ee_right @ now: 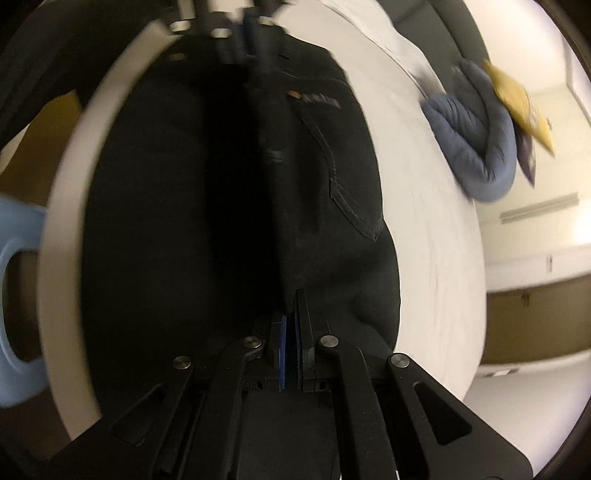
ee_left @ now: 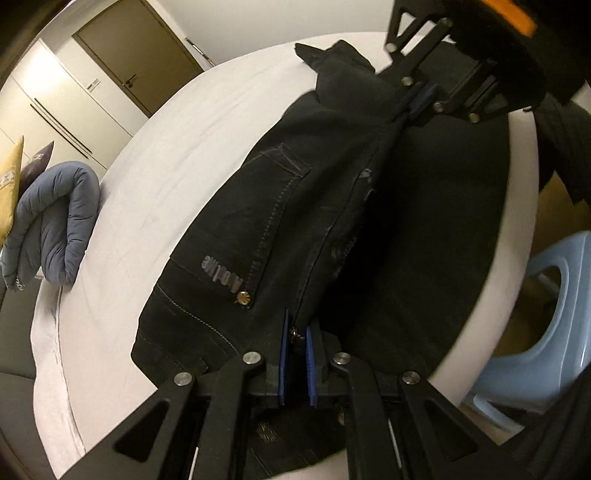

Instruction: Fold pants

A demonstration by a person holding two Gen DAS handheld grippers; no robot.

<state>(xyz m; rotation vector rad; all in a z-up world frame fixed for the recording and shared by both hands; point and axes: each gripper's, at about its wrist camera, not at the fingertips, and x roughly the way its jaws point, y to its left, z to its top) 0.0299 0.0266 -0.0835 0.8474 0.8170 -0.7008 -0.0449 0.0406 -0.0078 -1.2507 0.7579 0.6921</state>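
Black pants with a stitched back pocket and a gold rivet lie on the white bed, raised along a middle fold. My left gripper is shut on the pants at the waistband end. My right gripper shows at the far end of the fold, shut on the fabric there. In the right wrist view the same pants stretch away from my right gripper, which pinches the cloth, toward my left gripper at the top. The view is blurred.
A white sheet covers the bed. A rolled blue-grey quilt and a yellow pillow lie at its head. A light blue plastic stool stands beside the bed edge. A brown door and wardrobes are behind.
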